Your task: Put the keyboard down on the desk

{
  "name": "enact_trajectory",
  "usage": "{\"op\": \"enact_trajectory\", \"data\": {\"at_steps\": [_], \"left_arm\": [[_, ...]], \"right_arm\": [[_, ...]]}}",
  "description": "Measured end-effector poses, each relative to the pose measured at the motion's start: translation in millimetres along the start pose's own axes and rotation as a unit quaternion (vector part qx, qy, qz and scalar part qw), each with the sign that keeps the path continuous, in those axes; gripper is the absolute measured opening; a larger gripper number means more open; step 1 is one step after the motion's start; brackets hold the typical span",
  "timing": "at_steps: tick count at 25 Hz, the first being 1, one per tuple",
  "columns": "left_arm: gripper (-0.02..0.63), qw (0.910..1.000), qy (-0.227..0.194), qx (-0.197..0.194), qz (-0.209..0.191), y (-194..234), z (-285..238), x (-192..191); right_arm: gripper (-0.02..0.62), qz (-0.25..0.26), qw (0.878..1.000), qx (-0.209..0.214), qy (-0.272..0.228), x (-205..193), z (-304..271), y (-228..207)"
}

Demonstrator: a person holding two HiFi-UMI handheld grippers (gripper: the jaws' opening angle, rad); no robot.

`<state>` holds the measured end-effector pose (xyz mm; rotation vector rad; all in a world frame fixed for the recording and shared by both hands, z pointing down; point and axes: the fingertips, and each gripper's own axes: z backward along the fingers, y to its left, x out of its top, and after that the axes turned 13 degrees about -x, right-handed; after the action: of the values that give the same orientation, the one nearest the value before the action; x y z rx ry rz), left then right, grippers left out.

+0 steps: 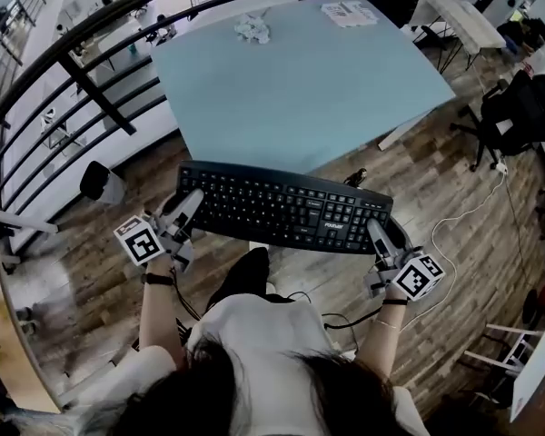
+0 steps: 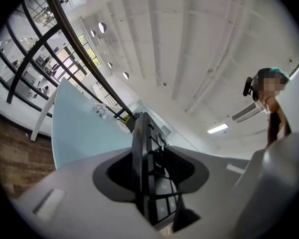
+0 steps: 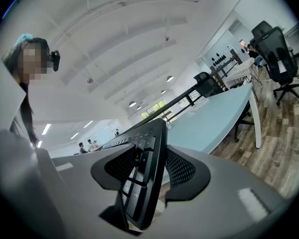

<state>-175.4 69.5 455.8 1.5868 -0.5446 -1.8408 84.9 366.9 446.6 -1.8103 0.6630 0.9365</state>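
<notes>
The black keyboard [image 1: 286, 209] is held off the desk [image 1: 300, 80], level and keys up. It hangs in front of the tabletop's near edge, above the wood floor [image 1: 436, 180] and the person's lap. In the head view its far long edge runs just along that near edge, and none of it rests on the pale blue top.

The left gripper [image 1: 189, 203] pinches the keyboard's left short end and the right gripper [image 1: 379, 234] pinches its right short end. The board spans between them.

The head view gives this layout but not the contact. Each gripper view shows the board edge-on, standing like a thin wedge between that gripper's two jaws. In the left gripper view the dark pads [image 2: 117, 173] press on its top and underside. In the right gripper view the ribbed pads [image 3: 184, 168] clamp the end with the number keys.

The head view alone shows a crumpled white wad [image 1: 252, 27] near the tabletop's far edge and printed sheets [image 1: 350, 12] at its far right corner. A black railing [image 1: 73, 62] runs past the left side, and an office chair [image 1: 518, 112] stands to the right.
</notes>
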Motion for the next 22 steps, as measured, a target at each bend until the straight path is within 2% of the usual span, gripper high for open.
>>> {"op": "enact_trajectory", "data": {"at_steps": [7,15,22], "left_arm": [[0.184,1.0000,-0.005,-0.001,0.000,68,-51,73],[0.184,0.9999,-0.012,-0.002,0.003,111,-68,104],[0.184,0.9995,-0.020,0.019,0.017,118,-62,94]], "right_arm": [[0.164,0.004,1.000,0.001,0.001,52,-103,0],[0.165,0.009,1.000,0.000,0.001,67,-157,3],[0.164,0.009,1.000,0.004,0.027,63,-169,-3]]}}
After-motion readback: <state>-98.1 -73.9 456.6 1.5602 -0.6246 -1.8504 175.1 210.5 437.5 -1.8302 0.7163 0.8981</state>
